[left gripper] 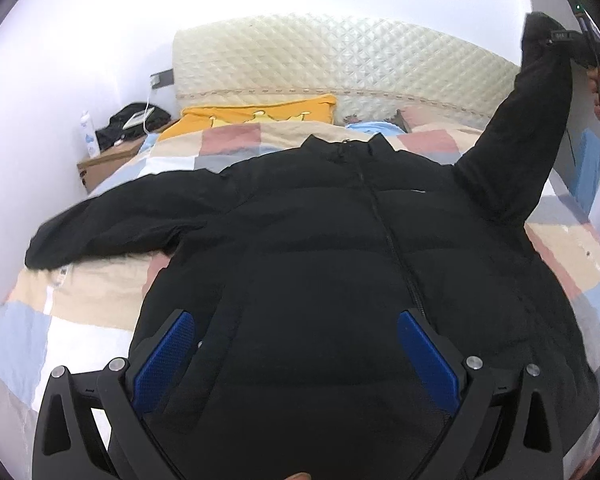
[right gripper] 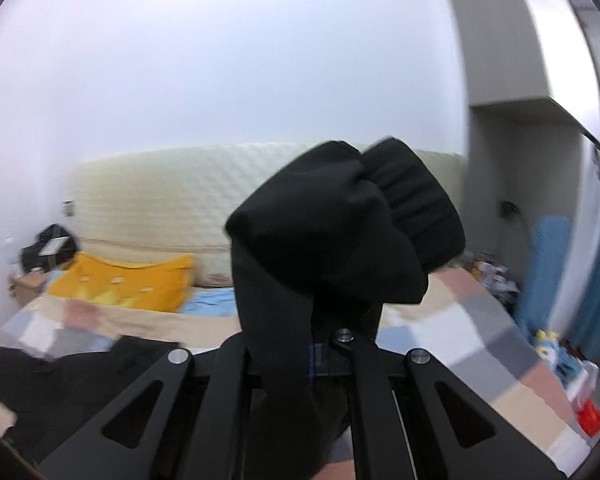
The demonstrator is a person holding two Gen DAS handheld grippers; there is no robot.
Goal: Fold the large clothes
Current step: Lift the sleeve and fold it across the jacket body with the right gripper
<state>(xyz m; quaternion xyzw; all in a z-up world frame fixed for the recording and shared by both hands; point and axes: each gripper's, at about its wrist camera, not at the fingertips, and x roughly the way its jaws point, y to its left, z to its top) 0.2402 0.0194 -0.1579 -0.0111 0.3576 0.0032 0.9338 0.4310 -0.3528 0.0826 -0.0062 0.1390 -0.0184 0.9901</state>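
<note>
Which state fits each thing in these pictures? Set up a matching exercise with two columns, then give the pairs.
Things:
1. right sleeve
2. left sleeve
3. yellow pillow
4. left gripper

States:
A. lies flat on the blanket
B. lifted in the air, pinched at the cuff
C. open above the jacket's lower part
D. rests by the headboard

Pairs: 1-B, 2-A, 3-D, 4-C

Left gripper [left gripper: 296,344]: black angular linkage arms with triangular cut-outs, silver round pivot pins, textured blue pads [left gripper: 166,360]. Right gripper [right gripper: 312,344]: matching black linkage, silver pins, a thin cable.
</note>
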